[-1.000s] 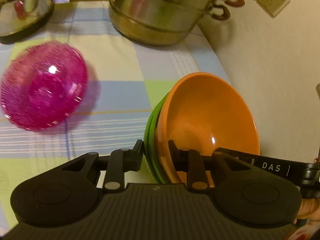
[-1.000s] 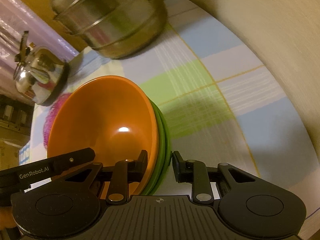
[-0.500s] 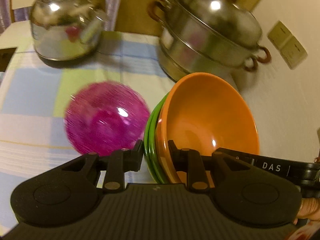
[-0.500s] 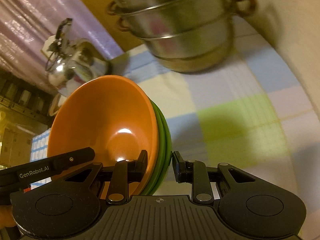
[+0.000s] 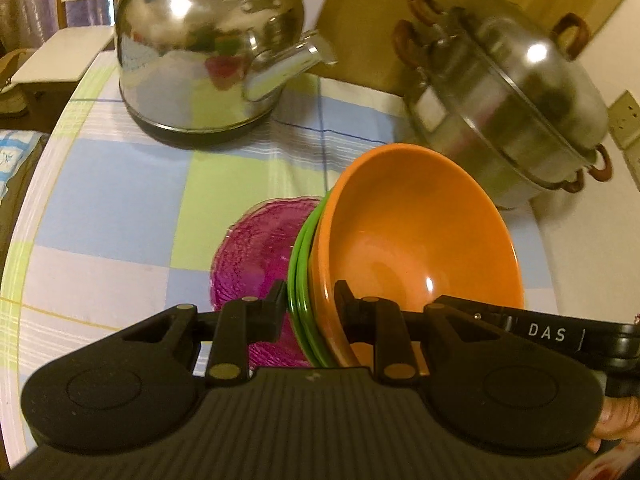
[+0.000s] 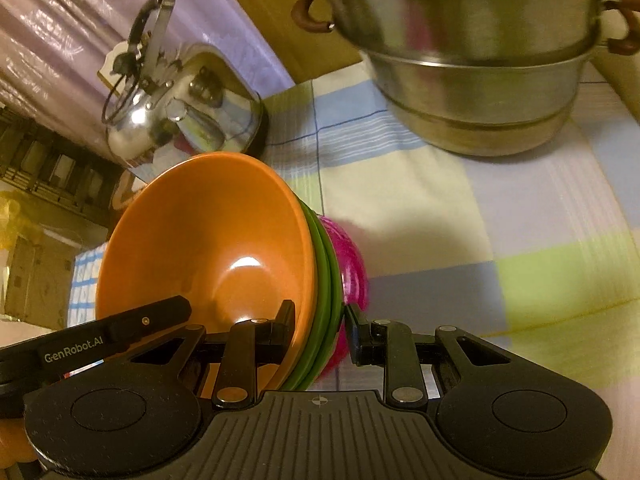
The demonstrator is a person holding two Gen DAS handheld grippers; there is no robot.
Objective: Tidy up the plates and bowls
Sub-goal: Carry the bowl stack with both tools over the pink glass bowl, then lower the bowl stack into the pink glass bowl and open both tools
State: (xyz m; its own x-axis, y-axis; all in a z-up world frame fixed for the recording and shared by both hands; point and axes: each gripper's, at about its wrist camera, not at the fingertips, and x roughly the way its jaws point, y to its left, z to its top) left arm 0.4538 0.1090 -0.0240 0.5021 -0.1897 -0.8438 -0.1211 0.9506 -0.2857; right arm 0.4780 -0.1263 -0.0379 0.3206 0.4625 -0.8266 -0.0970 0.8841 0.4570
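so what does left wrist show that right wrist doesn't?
Left wrist only: the wall socket, a white seat past the table edge, the steamer pot's lid. Right wrist only: the purple curtain, dark shelving, the kettle's handle. Both: orange bowl nested in green bowls, each claw clamped on the stack's rim, pink bowl below, kettle, checked tablecloth.

Orange bowl looks like smooth, glossy plastic, as do the green bowls under it; pink bowl is translucent and textured; kettle and steamer pot are shiny polished metal; checked tablecloth is matt cloth; grippers' bodies are matt black ribbed plastic
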